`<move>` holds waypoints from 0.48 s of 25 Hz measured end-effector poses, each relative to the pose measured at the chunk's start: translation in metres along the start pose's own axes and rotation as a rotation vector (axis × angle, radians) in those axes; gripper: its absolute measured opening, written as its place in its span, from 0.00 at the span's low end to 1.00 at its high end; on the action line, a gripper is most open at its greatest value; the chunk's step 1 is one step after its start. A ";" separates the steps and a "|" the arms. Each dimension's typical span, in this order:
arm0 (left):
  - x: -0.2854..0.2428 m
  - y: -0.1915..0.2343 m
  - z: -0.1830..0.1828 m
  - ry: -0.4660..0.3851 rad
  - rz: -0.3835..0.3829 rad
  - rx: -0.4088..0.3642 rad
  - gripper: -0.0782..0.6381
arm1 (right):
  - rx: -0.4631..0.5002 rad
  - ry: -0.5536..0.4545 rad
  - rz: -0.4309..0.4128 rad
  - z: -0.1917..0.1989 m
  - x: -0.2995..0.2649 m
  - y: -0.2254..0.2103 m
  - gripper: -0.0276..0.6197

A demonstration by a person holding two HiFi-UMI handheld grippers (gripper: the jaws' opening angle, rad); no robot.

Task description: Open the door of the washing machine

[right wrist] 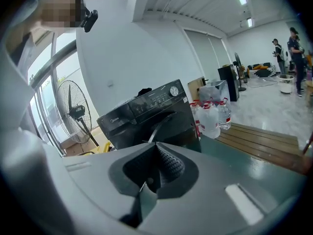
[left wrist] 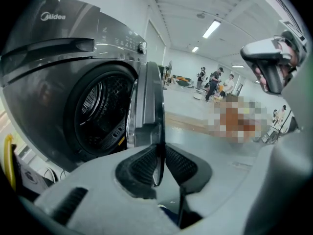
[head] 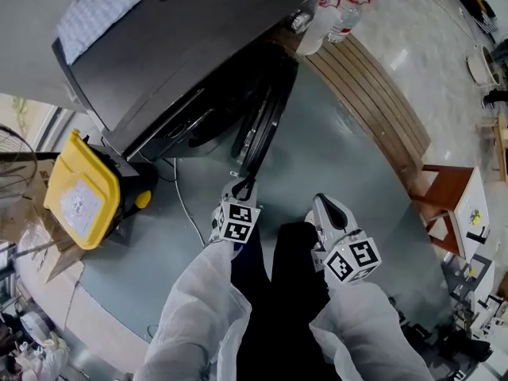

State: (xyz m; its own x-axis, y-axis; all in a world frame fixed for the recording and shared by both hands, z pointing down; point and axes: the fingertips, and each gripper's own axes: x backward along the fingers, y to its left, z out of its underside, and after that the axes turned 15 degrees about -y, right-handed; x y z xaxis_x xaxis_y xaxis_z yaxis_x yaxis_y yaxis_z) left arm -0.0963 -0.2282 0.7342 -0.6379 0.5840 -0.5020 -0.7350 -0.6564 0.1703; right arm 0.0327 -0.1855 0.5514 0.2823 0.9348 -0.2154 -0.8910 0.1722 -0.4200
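Door point(left wrist: 148, 102) open, upright, edge-on, left gripper point(left wrist: 160, 156) clamping its edge

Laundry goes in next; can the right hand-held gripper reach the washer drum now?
Probably not directly: the open door, clamped at its edge by the left hand-held gripper, stands between the right hand-held gripper and the drum.

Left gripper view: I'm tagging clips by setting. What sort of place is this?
Likely a large open lab or workshop hall, not a home: a washing machine, ceiling strip lights, and people standing far off.
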 end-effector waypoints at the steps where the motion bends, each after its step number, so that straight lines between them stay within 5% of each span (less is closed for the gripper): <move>1: -0.002 -0.005 0.001 0.004 -0.010 0.001 0.19 | -0.004 0.003 -0.010 0.001 0.002 -0.005 0.06; 12: -0.023 -0.061 0.003 0.009 -0.176 0.075 0.19 | 0.051 0.081 -0.192 -0.006 0.035 -0.065 0.06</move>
State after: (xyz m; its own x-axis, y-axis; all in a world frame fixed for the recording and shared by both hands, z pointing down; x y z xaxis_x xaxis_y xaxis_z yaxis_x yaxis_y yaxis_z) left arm -0.0377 -0.1999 0.7380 -0.4964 0.6818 -0.5373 -0.8502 -0.5070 0.1421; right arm 0.1025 -0.1661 0.5657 0.4740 0.8560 -0.2065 -0.8344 0.3618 -0.4158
